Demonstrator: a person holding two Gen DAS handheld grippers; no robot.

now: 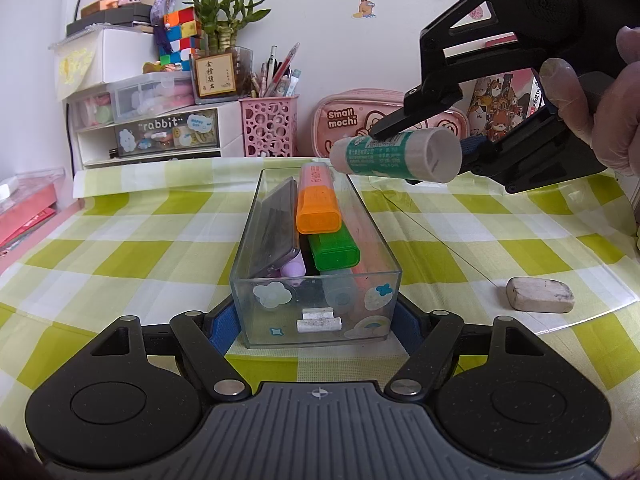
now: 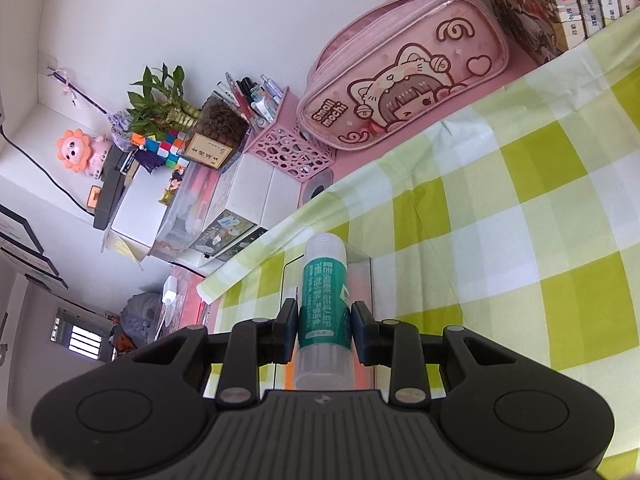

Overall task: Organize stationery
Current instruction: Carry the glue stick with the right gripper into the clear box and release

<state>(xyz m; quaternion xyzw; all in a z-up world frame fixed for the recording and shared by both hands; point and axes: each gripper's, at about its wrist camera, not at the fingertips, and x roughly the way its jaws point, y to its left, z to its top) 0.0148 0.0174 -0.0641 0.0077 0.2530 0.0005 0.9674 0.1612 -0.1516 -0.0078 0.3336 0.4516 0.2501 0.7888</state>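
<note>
A clear plastic box (image 1: pixel 280 216) stands on the checked tablecloth and holds an orange highlighter (image 1: pixel 318 208), a green highlighter (image 1: pixel 334 250) and other small items. My left gripper (image 1: pixel 316 332) is shut on the box's near end, with a blue pad against each side wall. A green-and-white glue stick (image 1: pixel 396 156) hangs in the air above the box's far right corner, lying nearly level. My right gripper (image 1: pixel 400 152) is shut on it. In the right wrist view the glue stick (image 2: pixel 324 300) sits clamped in the right gripper (image 2: pixel 324 320), with the clear box (image 2: pixel 362 266) below it.
A worn white eraser (image 1: pixel 540 294) lies on the cloth to the right of the box. Along the back wall stand a pink pencil case (image 1: pixel 340 120), a pink pen holder (image 1: pixel 269 126), a drawer unit (image 1: pixel 148 136) and books (image 1: pixel 504 104). A gloved hand (image 1: pixel 600 100) holds the right gripper.
</note>
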